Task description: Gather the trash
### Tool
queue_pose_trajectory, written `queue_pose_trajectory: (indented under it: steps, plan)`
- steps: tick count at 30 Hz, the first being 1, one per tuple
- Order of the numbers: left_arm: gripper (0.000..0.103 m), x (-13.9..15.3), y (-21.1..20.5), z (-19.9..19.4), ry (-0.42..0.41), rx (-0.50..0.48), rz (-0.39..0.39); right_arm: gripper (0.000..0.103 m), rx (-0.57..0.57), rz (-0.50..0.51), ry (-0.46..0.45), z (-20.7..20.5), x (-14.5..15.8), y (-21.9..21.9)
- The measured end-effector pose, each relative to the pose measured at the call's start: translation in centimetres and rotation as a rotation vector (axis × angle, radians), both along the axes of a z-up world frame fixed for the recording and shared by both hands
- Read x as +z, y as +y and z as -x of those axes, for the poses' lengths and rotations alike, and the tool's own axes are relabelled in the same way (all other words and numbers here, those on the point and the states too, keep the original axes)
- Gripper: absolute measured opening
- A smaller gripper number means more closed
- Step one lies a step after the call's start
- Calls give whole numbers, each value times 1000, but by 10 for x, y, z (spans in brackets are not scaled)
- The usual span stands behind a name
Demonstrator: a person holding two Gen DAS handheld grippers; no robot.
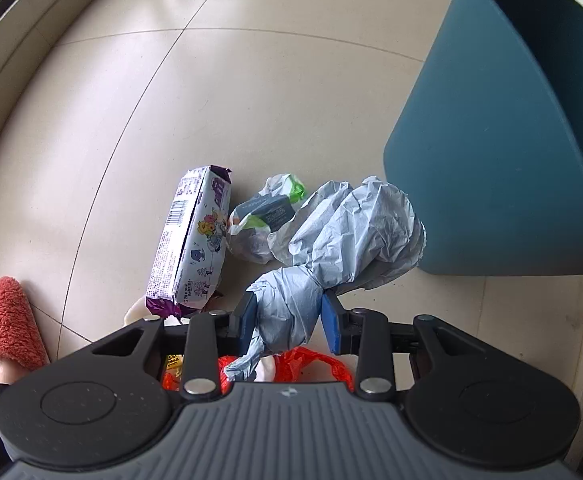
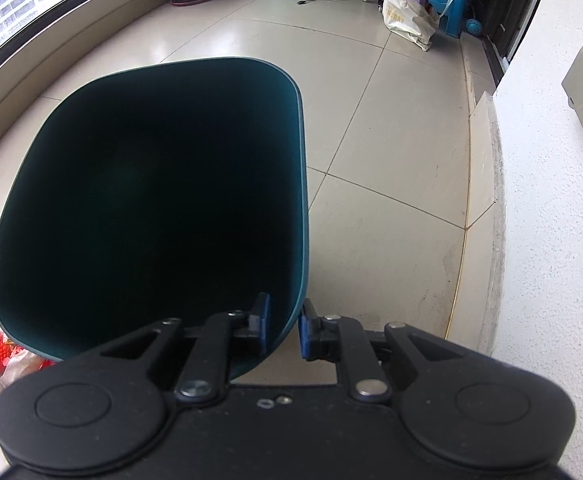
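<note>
The left gripper (image 1: 289,318) clenches its blue pads (image 1: 248,317) on the narrow, twisted waist of a crumpled grey-blue plastic bag (image 1: 355,232), whose long axis runs from the jaws up and right toward the teal trash bin (image 1: 503,152). The bag looks light, soft and slippery, so the pinched neck seems the surest hold; its puffed end hangs just beside the bin's wall. Below it on the tiled floor (image 1: 251,92) lie a purple-printed snack pack (image 1: 197,240), a clear wrapper bundle (image 1: 265,220) and red netting (image 1: 319,368). The right gripper (image 2: 284,330) grips the bin's near rim (image 2: 287,322), one pad inside, one outside.
</note>
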State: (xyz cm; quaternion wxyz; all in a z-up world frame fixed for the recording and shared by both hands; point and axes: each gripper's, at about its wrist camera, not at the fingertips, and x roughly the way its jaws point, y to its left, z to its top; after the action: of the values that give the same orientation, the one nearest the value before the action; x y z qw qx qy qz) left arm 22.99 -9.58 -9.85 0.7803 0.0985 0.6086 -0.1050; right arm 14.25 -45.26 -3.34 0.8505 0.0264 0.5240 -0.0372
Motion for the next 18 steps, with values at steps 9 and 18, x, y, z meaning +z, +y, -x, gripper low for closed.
queue_pose_trajectory:
  steps: [9,18]
  plan:
    - [33,123,-42,33,-142,-72,106,13,34,-15,9,3,-1,0]
    - [27,152,-88,27,-184,-152,141,13,48,-9,-34,-4,-3,-3]
